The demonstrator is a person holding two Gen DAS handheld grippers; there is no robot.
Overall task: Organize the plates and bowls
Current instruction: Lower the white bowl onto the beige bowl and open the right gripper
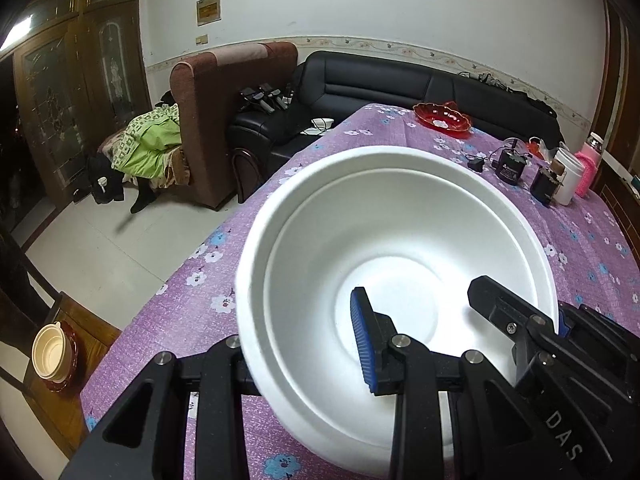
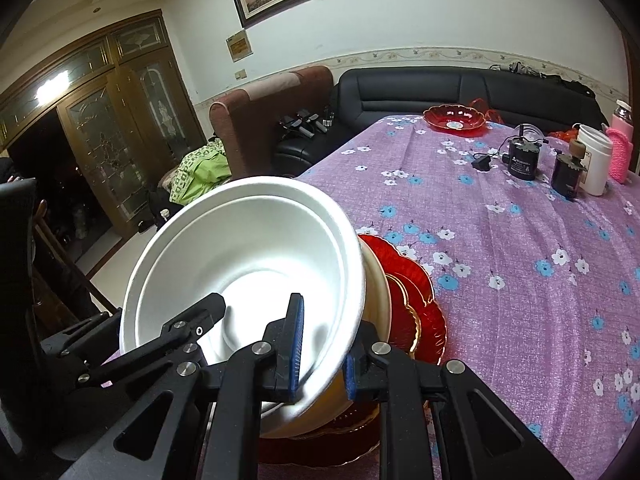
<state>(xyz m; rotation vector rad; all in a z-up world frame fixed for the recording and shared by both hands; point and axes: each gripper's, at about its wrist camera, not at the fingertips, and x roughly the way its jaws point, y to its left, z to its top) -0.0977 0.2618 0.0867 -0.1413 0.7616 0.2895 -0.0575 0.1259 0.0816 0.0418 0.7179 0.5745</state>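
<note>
A: White foam bowl [image 2: 244, 276], tilted, rim clamped by the right gripper [image 2: 321, 352]. One blue pad [image 2: 297, 348] inside the wall, the other outside.

B: Where's it sitting?

A: In a cream bowl [image 2: 378, 280], on a red plate [image 2: 416, 300], near edge of the purple cloth [image 2: 520, 260].

B: Left gripper [image 1: 460, 332]?

A: Reaches in from the near side, angled down into the bowl [image 1: 396, 240]. Blue pad [image 1: 362, 340] and one other black finger sit inside; a second blue pad peeks outside the rim at right. Pinching the rim or not, cannot tell.

B: Same gripper in the right view?

A: Yes, black finger coming in low from the left, tip in the bowl.

B: Other dishes?

A: Red dish [image 1: 442, 117] far across the table. Cream bowl on a red plate on the chair [image 1: 80, 344], left view.
</note>
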